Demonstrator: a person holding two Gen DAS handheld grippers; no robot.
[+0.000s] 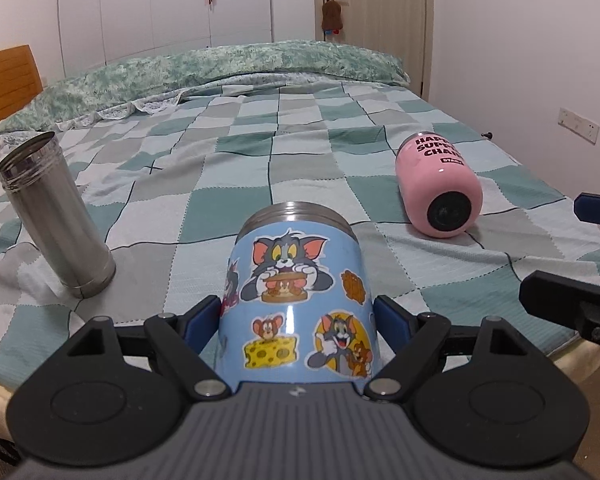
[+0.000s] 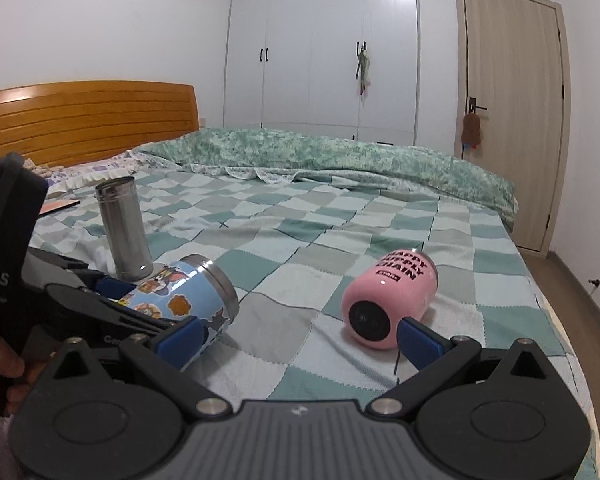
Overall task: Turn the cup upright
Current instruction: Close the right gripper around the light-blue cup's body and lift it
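My left gripper (image 1: 298,322) is shut on a blue cartoon-sticker cup (image 1: 298,304), fingers on both sides of its body. The cup is tilted, its steel rim pointing away from me; in the right wrist view the blue cup (image 2: 184,300) leans with its mouth up and to the right, just above the bed. A pink cup (image 1: 440,184) lies on its side on the bedspread, black base toward me. My right gripper (image 2: 298,334) is open and empty, its right finger close to the pink cup (image 2: 388,300).
A tall steel cup (image 1: 56,216) stands upright on the checked bedspread (image 1: 260,152) to the left, also in the right wrist view (image 2: 124,228). A green duvet (image 2: 340,156) lies along the far side. The bed's near edge is just below both grippers.
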